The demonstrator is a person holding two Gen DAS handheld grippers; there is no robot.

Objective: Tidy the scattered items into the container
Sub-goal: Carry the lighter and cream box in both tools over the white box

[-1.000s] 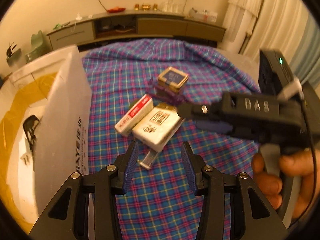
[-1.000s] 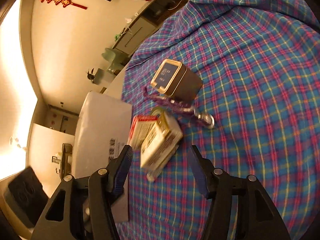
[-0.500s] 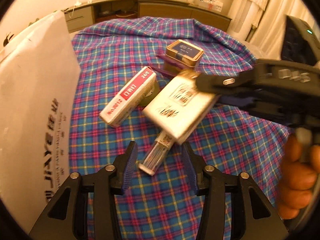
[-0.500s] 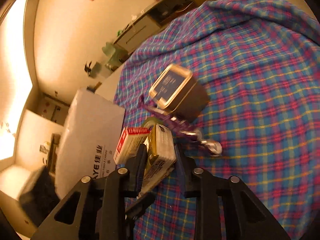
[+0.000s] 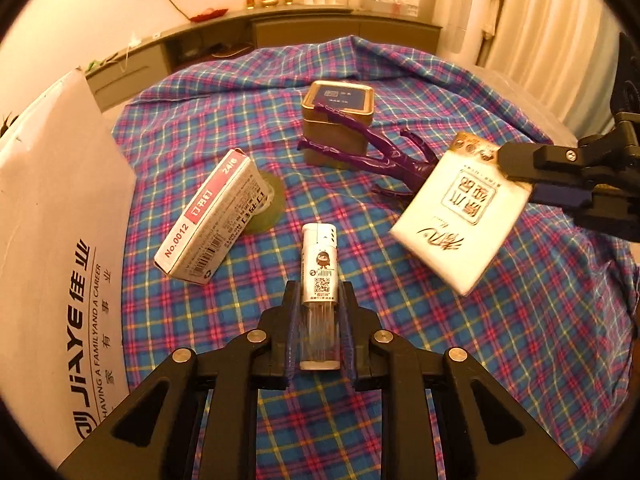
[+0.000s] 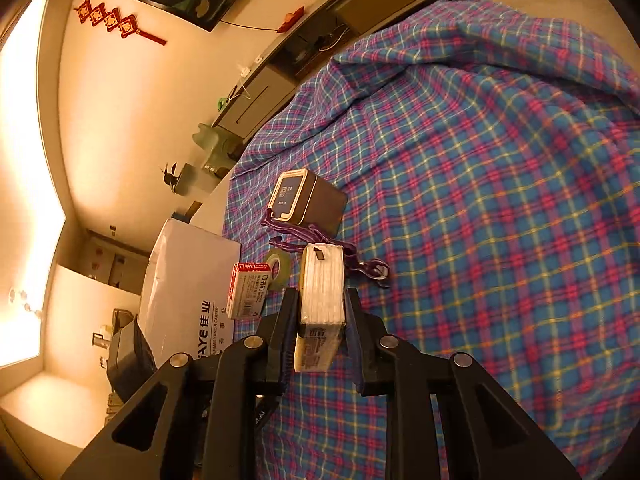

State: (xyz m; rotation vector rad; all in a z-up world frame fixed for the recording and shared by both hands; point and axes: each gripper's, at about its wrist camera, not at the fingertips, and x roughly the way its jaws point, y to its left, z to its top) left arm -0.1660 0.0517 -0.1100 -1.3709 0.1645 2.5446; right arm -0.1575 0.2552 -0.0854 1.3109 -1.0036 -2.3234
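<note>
The left tongs [image 5: 318, 320] had just closed to a narrow gap, pads pressing both sides of the lighter [image 5: 319, 276], which lay on the plaid cloth [image 5: 520, 340]. The right tongs [image 6: 320, 320] had likewise closed and gripped the white pack [image 6: 322, 304] by its flat faces, lifted clear of the cloth. The staple box [image 5: 212, 220], gold tin [image 5: 338, 120] and purple clip [image 5: 384, 160] lay beyond, beside the white carton [image 5: 52, 240].
</note>
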